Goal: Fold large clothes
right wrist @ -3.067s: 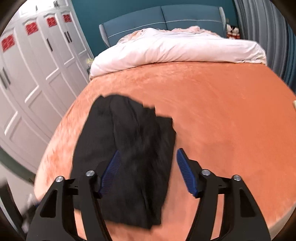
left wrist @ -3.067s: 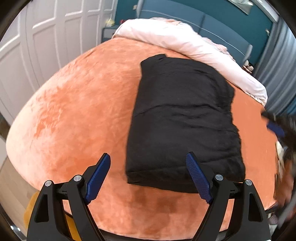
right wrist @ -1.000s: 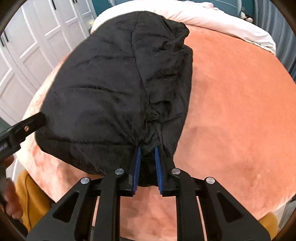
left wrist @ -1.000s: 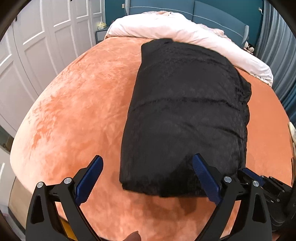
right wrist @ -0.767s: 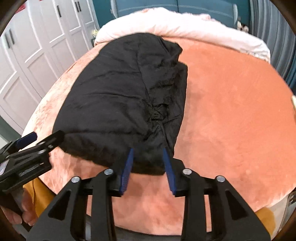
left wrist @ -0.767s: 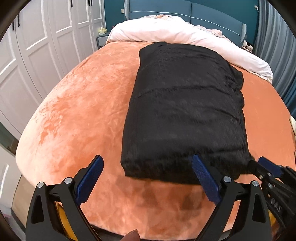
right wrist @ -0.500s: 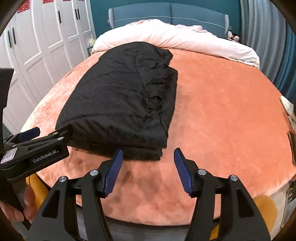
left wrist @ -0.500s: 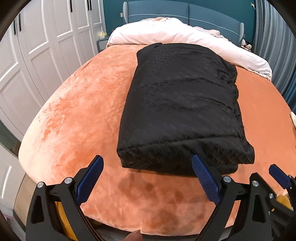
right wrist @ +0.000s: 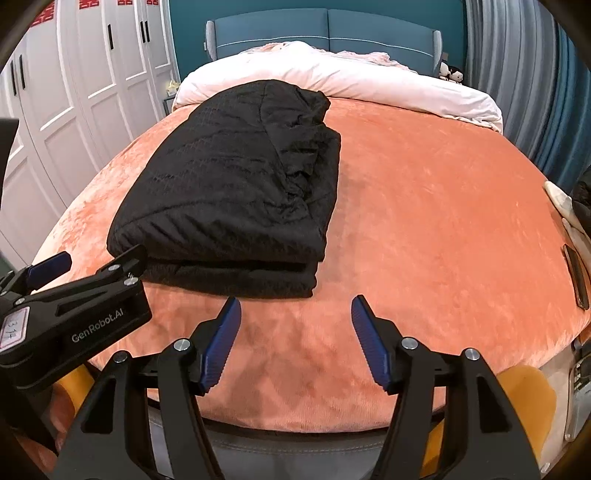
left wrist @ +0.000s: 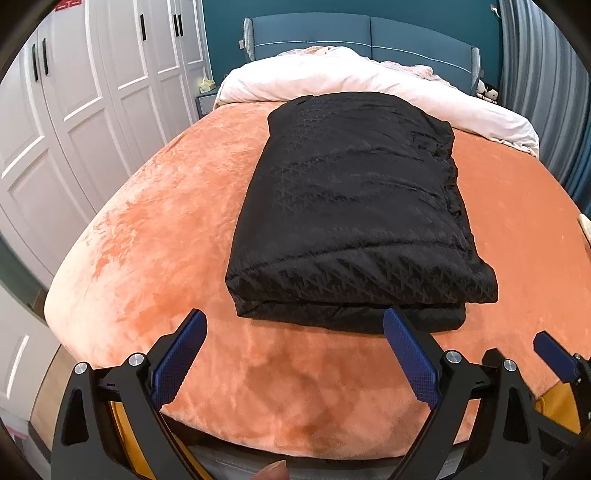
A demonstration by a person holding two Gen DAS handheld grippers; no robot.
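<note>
While the orange bedspread [left wrist: 155, 229] fills nearly everything in front of me, the white wardrobe doors [left wrist: 92, 92] line the left wall and the teal headboard [right wrist: 325, 26] stands at the far end, with a pale pink duvet [left wrist: 369, 88] bunched along below it. On the spread lies the black garment [left wrist: 351, 206], folded into a thick rectangular bundle, layers stacked one on another, its near edge towards me and its far end just short of the duvet; from my right wrist view it sits left of centre, with a rumpled ridge along its right side. Here's my left gripper [left wrist: 291, 354], jaws spread wide with nothing between them, hanging just short of the bundle's near edge and not touching it. My right gripper [right wrist: 295, 339] has just been opening its jaws; they stand well apart over bare spread, nothing between them, just off the bundle's near right corner.
</note>
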